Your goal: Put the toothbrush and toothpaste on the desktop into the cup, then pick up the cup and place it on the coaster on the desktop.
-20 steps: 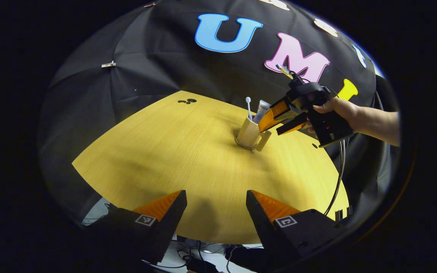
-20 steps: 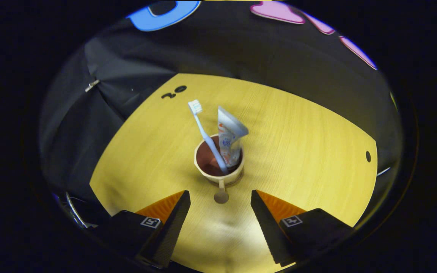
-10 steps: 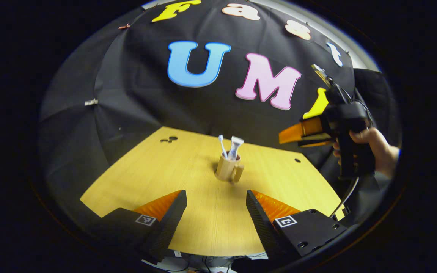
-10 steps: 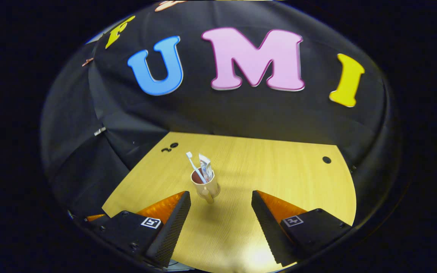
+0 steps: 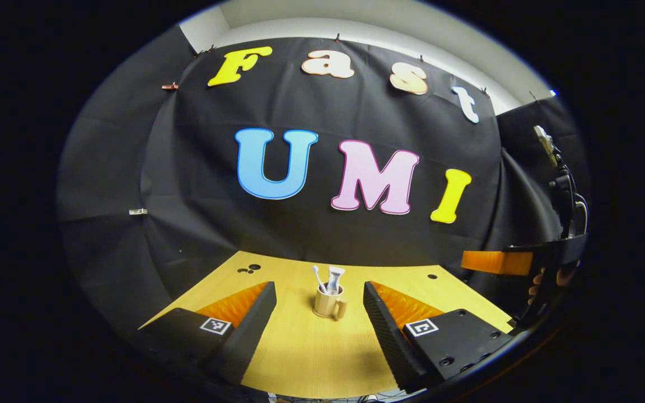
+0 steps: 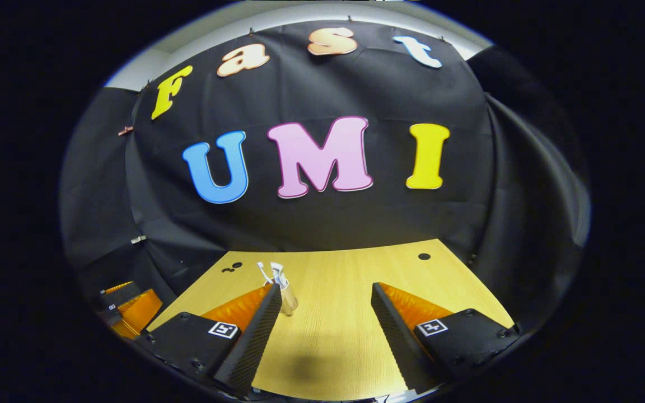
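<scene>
One cup [image 5: 328, 302] stands on the wooden desktop [image 5: 305, 352] (black-draped booth).

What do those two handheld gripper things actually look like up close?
Each gripper, the left gripper and the right gripper, has two wedge-shaped fingers with ribbed inner faces, tapering to points. The black bodies behind them are blocky, each carrying a small square black-and-white marker and screw holes. In the left gripper view, the other gripper has cables rising from its top.
</scene>
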